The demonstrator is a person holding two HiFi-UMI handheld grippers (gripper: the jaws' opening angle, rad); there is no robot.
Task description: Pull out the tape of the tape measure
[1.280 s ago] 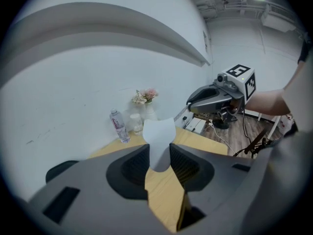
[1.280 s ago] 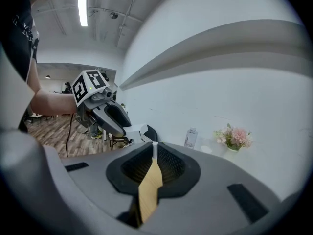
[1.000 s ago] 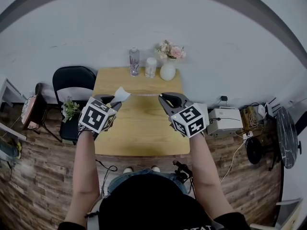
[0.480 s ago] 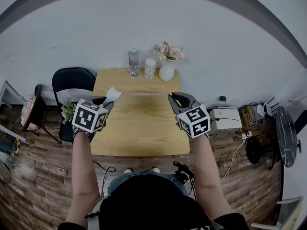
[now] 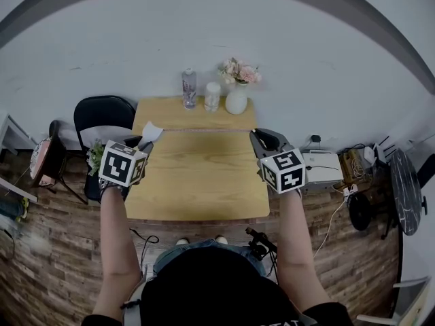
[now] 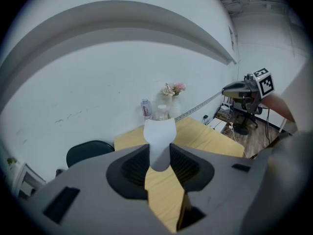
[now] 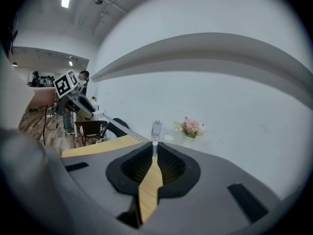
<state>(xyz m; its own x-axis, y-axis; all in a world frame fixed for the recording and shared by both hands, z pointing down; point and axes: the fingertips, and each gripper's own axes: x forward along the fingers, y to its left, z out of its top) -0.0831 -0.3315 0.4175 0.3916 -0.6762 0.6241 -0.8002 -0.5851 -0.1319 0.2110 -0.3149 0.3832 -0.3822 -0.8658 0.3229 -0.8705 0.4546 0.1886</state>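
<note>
Pale wood worktop (image 5: pixel 197 182), seen from above, w/ both tools held over it. L tool (image 6: pixel 159 152): jaws part-way apart, pads (image 6: pixel 136 166) pressed on both sides of white case (image 6: pixel 159 133), case standing up out of grip, wider top end clear above jaws. In head view, case near worktop's left edge, raised off wood. R tool (image 7: pixel 154 150): jaws almost together, nipped on end of tape (image 5: pixel 204 131); only a thin pale sliver visible betw. pads there. R tool over worktop's right edge. Tape out of case and stretched in straight line from L tool across to R tool, above worktop, approx. parallel to far edge. Printed marks visible along it in both tool views, too small to read. At far edge, in a row: clear bottle (image 5: pixel 188 87), white jar (image 5: pixel 213 96), white vase (image 5: pixel 237 102) w/ pink flowers (image 5: pixel 240 70), all well apart from tape. Black chair (image 5: pixel 102 114) beside worktop at left, small green plant (image 5: pixel 97 156) next to it. White box (image 5: pixel 319 170) on wood floor (image 5: pixel 54 250) at right.
</note>
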